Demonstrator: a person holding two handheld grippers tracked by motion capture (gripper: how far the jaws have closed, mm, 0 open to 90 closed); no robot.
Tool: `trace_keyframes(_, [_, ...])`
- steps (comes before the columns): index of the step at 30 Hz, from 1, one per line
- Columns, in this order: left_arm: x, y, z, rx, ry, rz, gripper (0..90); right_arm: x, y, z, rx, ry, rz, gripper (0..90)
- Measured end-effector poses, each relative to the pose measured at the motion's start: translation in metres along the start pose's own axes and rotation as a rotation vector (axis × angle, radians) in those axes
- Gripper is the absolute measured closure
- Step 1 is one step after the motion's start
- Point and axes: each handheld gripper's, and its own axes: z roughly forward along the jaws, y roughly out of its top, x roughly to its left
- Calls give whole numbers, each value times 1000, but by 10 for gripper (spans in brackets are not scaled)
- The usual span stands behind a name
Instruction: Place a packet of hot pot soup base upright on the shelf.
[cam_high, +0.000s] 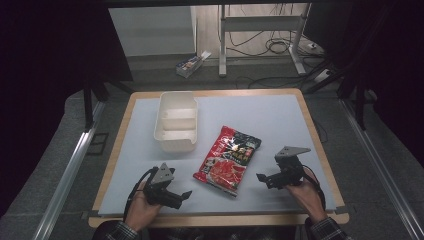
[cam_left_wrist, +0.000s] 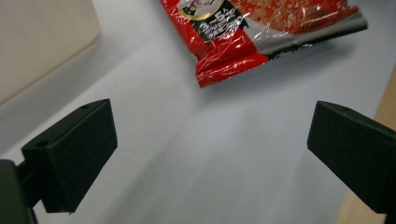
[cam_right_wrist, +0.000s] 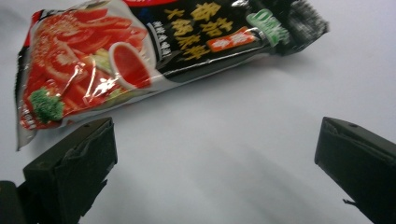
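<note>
Grey mat (cam_high: 280, 120) tops wooden table (cam_high: 117, 150)

Beyond the table's far edge, a small printed box (cam_high: 190, 65) lies on the grey floor. To its right stands a white metal desk frame (cam_high: 260, 22), with dark cables (cam_high: 277, 46) looped beneath it.

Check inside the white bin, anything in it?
The white bin looks empty in the high view: bare floor, with a divider across the middle. The near wall hides the floor strip just behind it.
</note>
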Motion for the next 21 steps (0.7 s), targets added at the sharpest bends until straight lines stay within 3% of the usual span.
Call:
trace_keyframes(2, [0, 0, 1, 1, 0, 7, 15, 0, 1, 0, -14, -1, -8, 0])
trace_keyframes(7, [-2, 0, 2, -6, -2, 19, 11, 6, -1, 5, 21, -49, -94, 0])
trace_keyframes(13, [-2, 1, 2, -16, -8, 12, 11, 4, -3, 8, 52, -46, -92, 0])
trace_keyframes(21, [-4, 1, 4, -7, 7, 31, 13, 7, -4, 14, 89, -44, -88, 0])
